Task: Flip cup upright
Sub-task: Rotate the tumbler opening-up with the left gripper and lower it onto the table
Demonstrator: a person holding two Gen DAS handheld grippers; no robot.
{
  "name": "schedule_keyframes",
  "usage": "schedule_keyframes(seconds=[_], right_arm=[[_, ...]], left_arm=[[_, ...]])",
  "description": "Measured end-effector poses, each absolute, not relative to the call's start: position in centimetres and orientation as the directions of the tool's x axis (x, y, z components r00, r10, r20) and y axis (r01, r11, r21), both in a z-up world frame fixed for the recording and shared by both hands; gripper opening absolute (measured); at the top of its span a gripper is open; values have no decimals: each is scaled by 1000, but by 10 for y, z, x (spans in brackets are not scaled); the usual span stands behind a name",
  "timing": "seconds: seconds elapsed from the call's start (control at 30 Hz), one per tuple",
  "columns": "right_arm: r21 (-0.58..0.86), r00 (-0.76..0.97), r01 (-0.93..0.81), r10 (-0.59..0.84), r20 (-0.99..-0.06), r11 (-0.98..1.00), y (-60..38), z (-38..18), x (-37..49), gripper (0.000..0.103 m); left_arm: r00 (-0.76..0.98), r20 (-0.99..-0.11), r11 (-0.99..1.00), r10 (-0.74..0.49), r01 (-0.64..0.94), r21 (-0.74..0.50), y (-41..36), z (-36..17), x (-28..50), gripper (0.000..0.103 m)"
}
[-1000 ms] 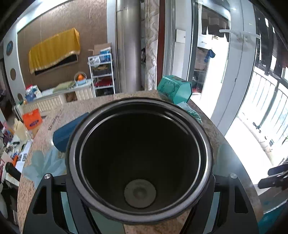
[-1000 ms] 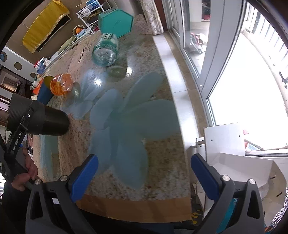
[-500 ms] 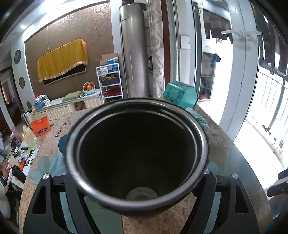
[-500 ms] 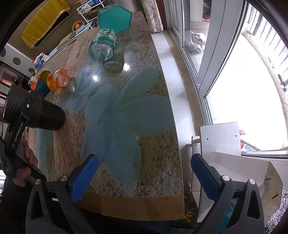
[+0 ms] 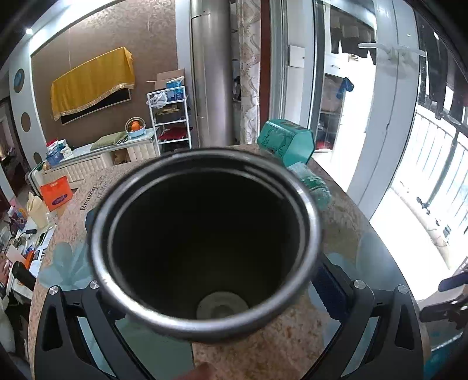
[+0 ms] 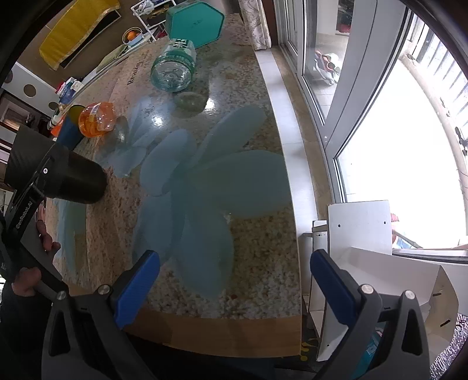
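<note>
A black metal cup (image 5: 204,248) fills the left wrist view, its open mouth facing the camera and tilted upward. My left gripper (image 5: 216,295) is shut on its sides. In the right wrist view the cup (image 6: 61,172) leans with its base touching the granite table (image 6: 257,280), held by the left gripper (image 6: 32,187). My right gripper (image 6: 234,277) is open and empty over the table's near edge.
On the table lie a clear teal jar (image 6: 174,68) on its side, a teal hexagonal box (image 6: 194,23), a small glass lid (image 6: 190,100), an orange container (image 6: 95,118) and a blue cup (image 6: 68,130). A white box (image 6: 368,251) stands off the table's right edge.
The left gripper has tilted the cup further, raising its mouth. The right gripper has drifted slightly and stays open.
</note>
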State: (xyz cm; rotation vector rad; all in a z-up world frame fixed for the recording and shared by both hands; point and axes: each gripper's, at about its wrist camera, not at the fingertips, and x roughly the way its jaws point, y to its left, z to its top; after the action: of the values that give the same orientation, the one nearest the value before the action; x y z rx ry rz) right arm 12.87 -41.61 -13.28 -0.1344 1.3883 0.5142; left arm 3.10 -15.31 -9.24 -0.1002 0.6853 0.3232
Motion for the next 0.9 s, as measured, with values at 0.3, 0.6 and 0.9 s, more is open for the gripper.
schedule_keyframes(seconds=[0.3, 0.6, 0.9], right_arm=[[260, 87, -428, 325, -942, 866, -404, -127, 119, 103], [303, 130, -471, 404, -906, 829, -378, -97, 109, 103], [296, 222, -483, 442, -869, 824, -337, -50, 94, 103]], left_arm=[[737, -651, 961, 178, -274, -47, -144, -66, -2, 103], [711, -700, 984, 72, -167, -69, -126, -26, -26, 103], [709, -704, 996, 48, -85, -18, -115, 16, -27, 103]])
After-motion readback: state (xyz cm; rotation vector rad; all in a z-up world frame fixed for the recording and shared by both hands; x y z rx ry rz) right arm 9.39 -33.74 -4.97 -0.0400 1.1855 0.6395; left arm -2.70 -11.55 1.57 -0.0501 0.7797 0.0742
